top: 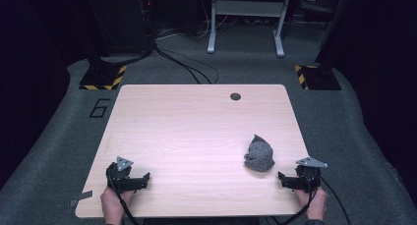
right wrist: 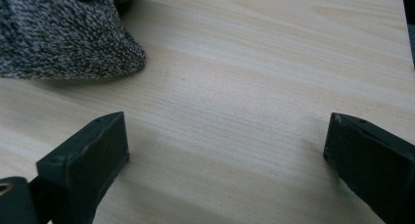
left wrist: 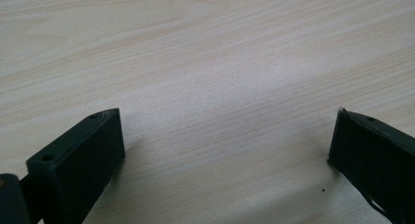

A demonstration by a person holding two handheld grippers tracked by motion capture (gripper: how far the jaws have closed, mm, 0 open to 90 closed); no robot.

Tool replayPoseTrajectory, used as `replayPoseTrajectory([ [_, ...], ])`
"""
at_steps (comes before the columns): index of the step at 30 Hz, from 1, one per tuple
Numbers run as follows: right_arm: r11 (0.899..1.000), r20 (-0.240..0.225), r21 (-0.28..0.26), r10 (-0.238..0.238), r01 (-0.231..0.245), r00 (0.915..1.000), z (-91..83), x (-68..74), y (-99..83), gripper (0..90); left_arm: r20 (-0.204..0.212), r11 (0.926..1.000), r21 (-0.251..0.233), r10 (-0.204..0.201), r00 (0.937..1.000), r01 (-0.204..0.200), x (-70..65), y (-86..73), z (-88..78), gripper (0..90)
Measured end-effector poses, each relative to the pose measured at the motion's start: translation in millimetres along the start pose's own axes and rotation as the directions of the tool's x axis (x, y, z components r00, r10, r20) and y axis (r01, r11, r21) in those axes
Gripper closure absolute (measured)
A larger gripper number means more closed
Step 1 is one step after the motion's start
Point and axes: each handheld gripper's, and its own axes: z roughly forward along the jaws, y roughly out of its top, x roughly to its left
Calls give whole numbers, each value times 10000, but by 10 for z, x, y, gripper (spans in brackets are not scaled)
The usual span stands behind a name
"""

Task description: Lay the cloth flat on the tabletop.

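Note:
A crumpled grey knitted cloth (top: 259, 154) lies on the right part of the light wooden table (top: 196, 131). My right gripper (top: 295, 176) rests near the table's front right corner, just right of and in front of the cloth, jaws wide open with nothing between them. In the right gripper view the cloth (right wrist: 63, 33) fills the upper left, beyond the left jaw, and my right gripper (right wrist: 227, 136) stands over bare wood. My left gripper (top: 132, 178) sits at the front left of the table, open and empty. In its own view my left gripper (left wrist: 227, 131) spans bare table.
A small dark round hole (top: 235, 96) marks the table's far edge. Grey carpet surrounds the table, with a number marking (top: 100, 108) at the left, cables (top: 187, 63) behind, striped stand bases (top: 103, 77) and a white frame (top: 246, 18) at the back.

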Motion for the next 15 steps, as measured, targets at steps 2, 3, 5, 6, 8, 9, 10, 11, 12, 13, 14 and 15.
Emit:
replayPoseTrajectory([
  [2,10000,4,5,6,-6,10000,-1,1,0,25,-9,10000,10,-15,10000,15,-1,0,0,0],
  [3,10000,4,5,6,-6,10000,-1,1,0,25,-9,10000,10,-15,10000,15,-1,0,0,0],
  [5,10000,3,8,4,-4,10000,-2,1,0,25,-13,10000,5,-21,10000,21,0,0,0,1],
  [6,10000,4,3,7,-7,10000,-2,1,0,25,-17,10000,3,-19,10000,19,0,0,0,1],
  [8,10000,-35,-6,-53,53,10000,-2,-3,-1,24,-23,10000,0,-28,10000,28,-1,0,0,1],
  [9,10000,-57,44,5,-5,10000,-2,-1,1,22,-32,10000,1,-36,10000,36,-3,-1,0,1],
  [10,10000,-74,51,-19,20,10000,-3,-3,1,22,-36,10000,4,-36,10000,36,-3,0,-1,1],
  [11,10000,-64,60,-23,23,10000,-2,-3,2,22,-36,10000,0,-41,10000,41,-3,0,0,1],
  [12,10000,-64,60,-23,23,10000,-2,-3,2,22,-36,10000,0,-41,10000,41,-3,0,0,1],
  [13,10000,-65,80,-7,8,10000,-2,-2,4,21,-34,10000,-1,-45,10000,45,-4,-1,0,1],
  [14,10000,-65,80,-7,8,10000,-2,-2,4,21,-34,10000,-1,-45,10000,45,-4,-1,0,1],
  [15,9999,-54,99,34,-34,10000,-2,0,5,19,-34,10000,4,-39,10000,39,-3,-1,-1,1],
])
